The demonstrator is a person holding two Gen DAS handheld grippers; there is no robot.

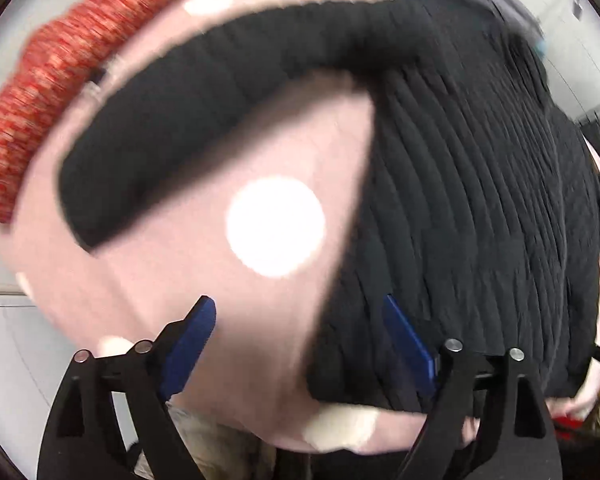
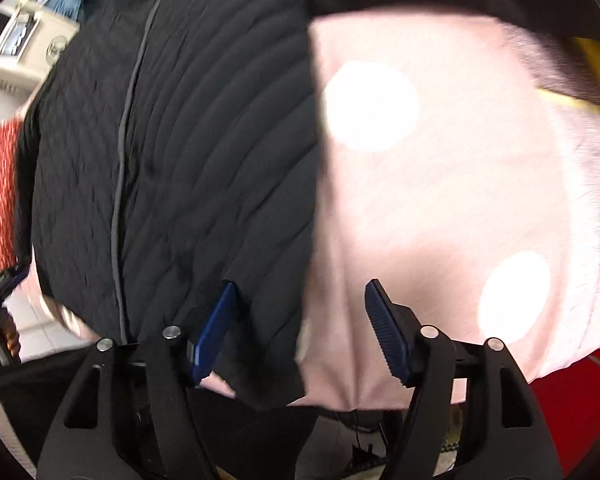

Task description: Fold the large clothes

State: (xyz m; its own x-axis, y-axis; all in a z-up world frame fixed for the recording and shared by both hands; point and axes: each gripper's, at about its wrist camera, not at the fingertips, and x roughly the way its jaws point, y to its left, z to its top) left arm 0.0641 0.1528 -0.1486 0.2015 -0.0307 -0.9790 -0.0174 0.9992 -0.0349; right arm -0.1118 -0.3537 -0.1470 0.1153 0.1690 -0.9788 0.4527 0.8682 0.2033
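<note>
A black quilted jacket [image 1: 460, 200] lies spread on a pink cloth with white dots [image 1: 180, 280]. One sleeve [image 1: 204, 120] reaches out to the left in the left wrist view. My left gripper [image 1: 298, 308] hangs above the jacket's left edge, open, with nothing between its blue pads [image 1: 192, 340]. In the right wrist view the jacket [image 2: 204, 160] shows a grey zip line [image 2: 120, 184] down its middle. My right gripper [image 2: 302, 286] stands open over the jacket's right edge, where it meets the pink cloth [image 2: 440, 220]. The fabric lies below its pads, untouched.
A red knitted garment [image 1: 40, 92] lies along the far left of the cloth, also visible as a red knit [image 2: 2, 192]. A hand [image 2: 2, 332] shows at the left edge. A red surface [image 2: 572, 412] lies lower right, a white appliance [image 2: 24, 32] upper left.
</note>
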